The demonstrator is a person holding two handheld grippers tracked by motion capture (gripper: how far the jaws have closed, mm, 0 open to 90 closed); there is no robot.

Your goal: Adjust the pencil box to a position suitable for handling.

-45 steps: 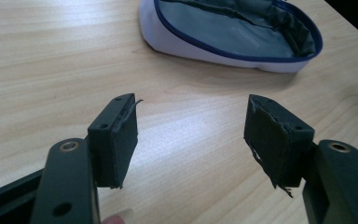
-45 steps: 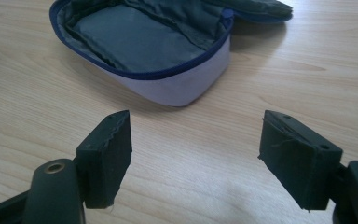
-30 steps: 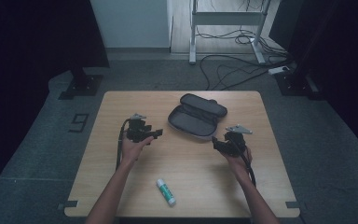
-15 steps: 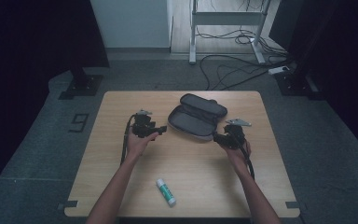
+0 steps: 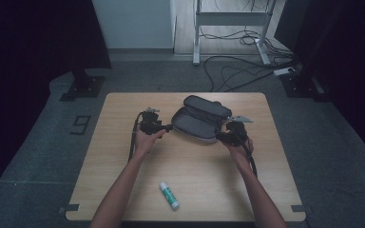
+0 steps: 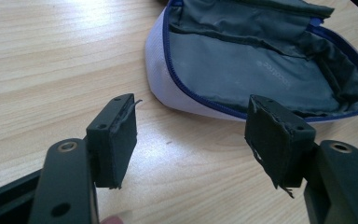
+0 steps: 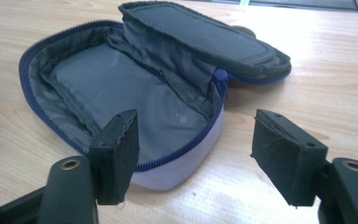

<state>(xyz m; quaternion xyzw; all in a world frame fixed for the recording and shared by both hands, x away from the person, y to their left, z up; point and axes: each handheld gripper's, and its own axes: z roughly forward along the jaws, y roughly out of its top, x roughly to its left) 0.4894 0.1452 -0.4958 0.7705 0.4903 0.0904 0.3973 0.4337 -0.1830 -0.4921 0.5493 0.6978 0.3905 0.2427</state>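
So you had both grippers at the pouch [image 5: 199, 118], which lay unzipped and gaping at the far middle of the table [image 5: 123, 190], lid flopped back. Your left gripper [image 5: 164, 127] sat just beside its left end, jaws spread with nothing between them; your right gripper [image 5: 222, 135] flanked the right end, jaws spread and empty too. By my read, you were about to steady the pouch. The glue stick [image 5: 169, 195] lay well apart, near you; loading it looked next, which called for one gripper to pinch it.

A wooden table [image 5: 123, 190] carries an open grey pouch [image 5: 197, 124] and a glue stick [image 5: 169, 195].
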